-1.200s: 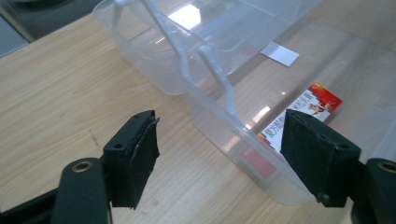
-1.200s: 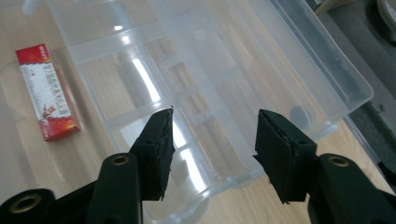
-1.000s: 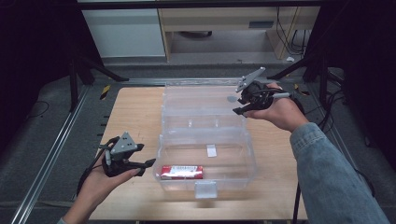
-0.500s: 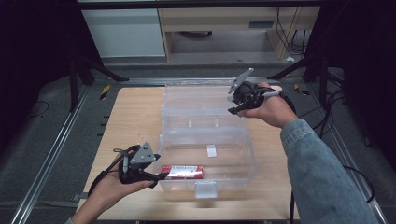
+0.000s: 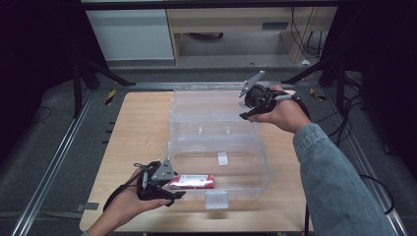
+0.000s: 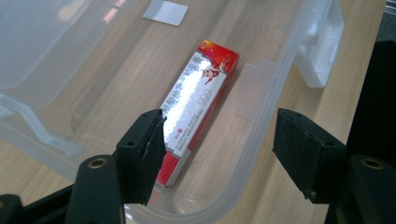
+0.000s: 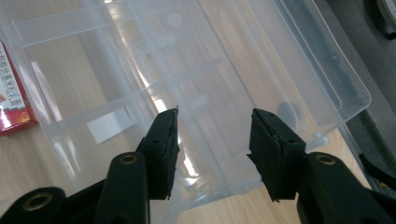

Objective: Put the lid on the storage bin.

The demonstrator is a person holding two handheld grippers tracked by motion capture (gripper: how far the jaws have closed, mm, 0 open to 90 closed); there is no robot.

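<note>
Red carton [image 5: 192, 181] is lying flat inside the clear plastic bin [image 5: 263, 167], along its near wall, at the corner closest to my left tool [image 5: 174, 189]. From the high view, I am holding that left tool low at the bin's near left corner, right beside the carton's end. My right tool [image 5: 246, 105] is hanging over the bin's far right rim, where the raised lid [image 5: 206, 105] is standing. The wooden surface [image 5: 137, 132] is lying bare to the left of the bin and leaving open room there.

In the left gripper view, my left tool [image 6: 219, 140] is standing with its jaws apart, pressing on nothing. One jaw is sitting over the carton's [image 6: 198, 98] near end, the other outside the bin's curved rim [image 6: 261, 121], so the wall is running between them.

In the right gripper view, my right tool [image 7: 212, 135] is spread, its jaws having just been opening, with only the clear lid's ribbed panel [image 7: 201, 79] behind the gap. The carton's end [image 7: 14, 98] is showing at the left edge.
</note>
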